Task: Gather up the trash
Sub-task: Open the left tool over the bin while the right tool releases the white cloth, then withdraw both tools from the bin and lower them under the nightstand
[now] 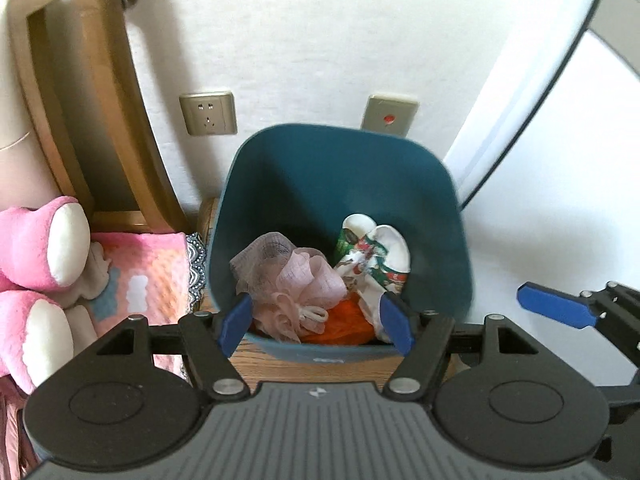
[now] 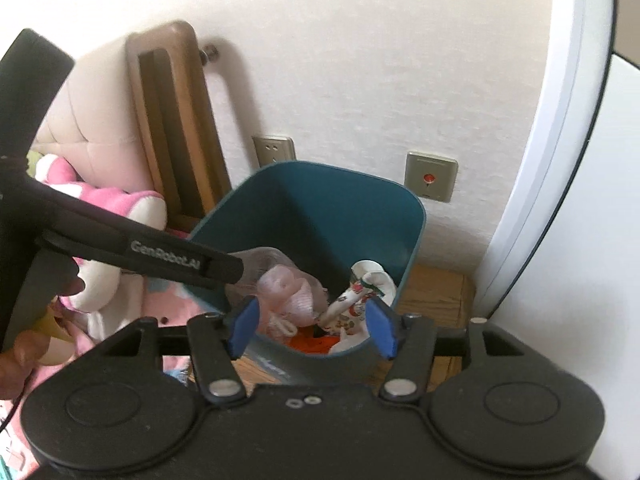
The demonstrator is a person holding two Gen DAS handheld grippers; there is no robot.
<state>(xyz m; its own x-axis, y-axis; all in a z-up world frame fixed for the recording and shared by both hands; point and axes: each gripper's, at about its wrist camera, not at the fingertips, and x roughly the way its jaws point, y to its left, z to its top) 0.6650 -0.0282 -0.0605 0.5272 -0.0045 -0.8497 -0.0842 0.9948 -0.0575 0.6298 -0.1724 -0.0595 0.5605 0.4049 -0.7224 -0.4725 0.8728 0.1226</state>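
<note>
I'm looking at a white textured wall, bright with soft daylight. My landmark is the beige wall socket low on it. Right of the socket sits a grey switch plate with a red dot. Left of the socket a brown wooden headboard frame leans up the wall, padded cream upholstery beyond it. Below the socket there's a wooden surface. Far right of it, a white rounded panel with a dark edge.
</note>
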